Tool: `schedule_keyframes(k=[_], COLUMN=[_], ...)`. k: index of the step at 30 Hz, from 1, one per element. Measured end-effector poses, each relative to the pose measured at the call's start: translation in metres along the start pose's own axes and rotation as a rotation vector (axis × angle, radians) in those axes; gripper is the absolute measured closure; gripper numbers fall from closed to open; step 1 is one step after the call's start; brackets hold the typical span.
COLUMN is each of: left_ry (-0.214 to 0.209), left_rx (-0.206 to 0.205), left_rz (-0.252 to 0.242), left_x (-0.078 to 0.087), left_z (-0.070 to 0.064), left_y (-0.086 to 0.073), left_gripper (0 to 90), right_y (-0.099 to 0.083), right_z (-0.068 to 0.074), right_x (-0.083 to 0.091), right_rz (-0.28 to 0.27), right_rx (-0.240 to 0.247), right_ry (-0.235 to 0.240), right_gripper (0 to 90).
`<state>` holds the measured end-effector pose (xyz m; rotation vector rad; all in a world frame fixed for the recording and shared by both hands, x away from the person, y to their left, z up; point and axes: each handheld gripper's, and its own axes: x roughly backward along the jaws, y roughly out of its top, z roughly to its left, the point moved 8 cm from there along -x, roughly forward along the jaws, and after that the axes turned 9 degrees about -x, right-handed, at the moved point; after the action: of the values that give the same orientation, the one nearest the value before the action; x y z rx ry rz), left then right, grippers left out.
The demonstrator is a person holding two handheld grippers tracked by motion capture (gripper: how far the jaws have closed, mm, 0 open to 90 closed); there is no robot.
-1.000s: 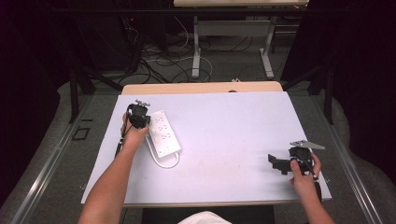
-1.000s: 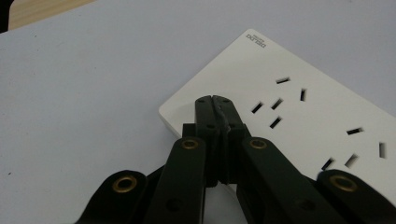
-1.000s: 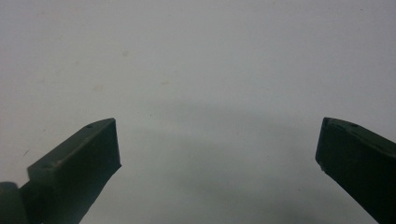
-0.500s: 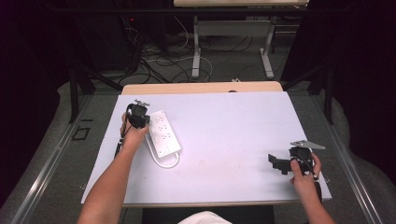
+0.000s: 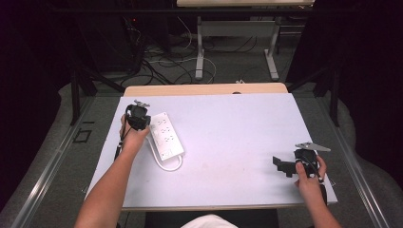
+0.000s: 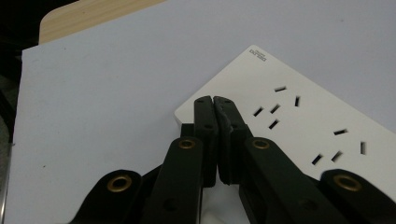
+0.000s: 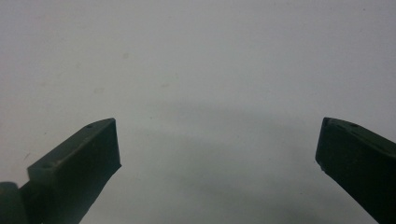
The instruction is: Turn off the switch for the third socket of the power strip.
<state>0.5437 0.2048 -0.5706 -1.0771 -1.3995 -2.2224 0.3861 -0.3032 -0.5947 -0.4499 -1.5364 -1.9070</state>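
A white power strip (image 5: 166,135) lies at the left of the white table (image 5: 233,128), its short white cable (image 5: 169,165) looped at the near end. My left gripper (image 5: 145,124) is shut, with nothing visible between its jaws. Its tips rest at the strip's left edge near the far corner. In the left gripper view the closed gripper (image 6: 214,100) overlaps the corner of the strip (image 6: 303,116), whose socket slots show to the right. My right gripper (image 5: 281,166) is open low over the table near the front right. The right gripper (image 7: 217,140) has only bare table surface between its jaws.
A strip of wooden tabletop (image 5: 204,89) shows behind the white sheet. Beyond it are desk legs (image 5: 200,47) and cables (image 5: 157,66) on the floor. Dark curtains stand on both sides.
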Motion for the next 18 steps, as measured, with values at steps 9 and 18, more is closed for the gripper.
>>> schedule_keyframes(k=[9, 18], left_ry=[0.002, 0.003], left_rx=[0.010, 0.001], left_rz=[-0.010, -0.038], left_x=[0.009, 0.022], left_z=[0.000, -0.001], left_y=[0.000, 0.003], left_gripper=[84.8, 76.0], right_y=[0.000, 0.001], right_z=[0.001, 0.002], right_x=[0.002, 0.002], right_rz=[-0.004, -0.006], right_rx=[0.004, 0.011], right_ry=[0.002, 0.001], right_gripper=[0.0, 0.0])
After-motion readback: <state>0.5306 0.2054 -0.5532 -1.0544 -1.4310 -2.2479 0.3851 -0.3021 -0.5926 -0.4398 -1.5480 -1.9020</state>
